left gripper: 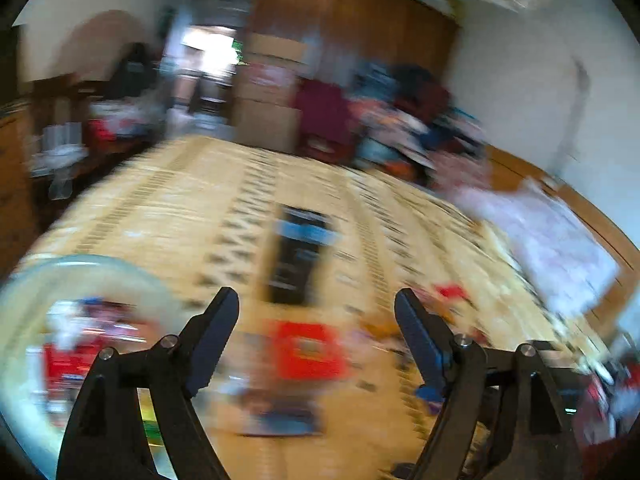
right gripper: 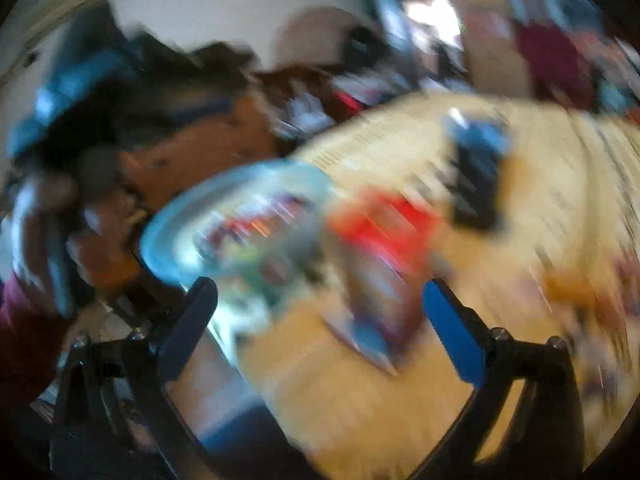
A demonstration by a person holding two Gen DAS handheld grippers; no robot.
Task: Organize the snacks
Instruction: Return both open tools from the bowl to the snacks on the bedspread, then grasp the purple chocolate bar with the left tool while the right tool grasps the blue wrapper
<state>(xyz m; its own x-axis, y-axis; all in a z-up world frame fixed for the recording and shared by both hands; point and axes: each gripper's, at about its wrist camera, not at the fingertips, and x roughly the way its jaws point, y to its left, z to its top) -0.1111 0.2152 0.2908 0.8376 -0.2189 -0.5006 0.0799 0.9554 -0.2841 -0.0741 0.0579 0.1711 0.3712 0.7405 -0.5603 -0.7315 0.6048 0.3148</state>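
Observation:
Both views are blurred by motion. A clear round bowl (left gripper: 28,312) with several snack packets in it sits at the left on a yellow patterned bedspread (left gripper: 180,208); it also shows in the right wrist view (right gripper: 168,224). A red snack packet (left gripper: 308,350) lies between my left gripper's (left gripper: 316,300) open, empty fingers. A long black and blue packet (left gripper: 298,252) lies beyond it. My right gripper (right gripper: 320,288) is open and empty above the red packet (right gripper: 384,232), beside the bowl. The black and blue packet (right gripper: 476,176) lies further off.
Small snacks (left gripper: 452,292) lie scattered at the right. A pale sheet (left gripper: 552,240) lies at the bed's right edge. Clothes (left gripper: 400,120) and cardboard boxes (left gripper: 268,100) pile up behind the bed, in front of a wooden wardrobe (left gripper: 352,12).

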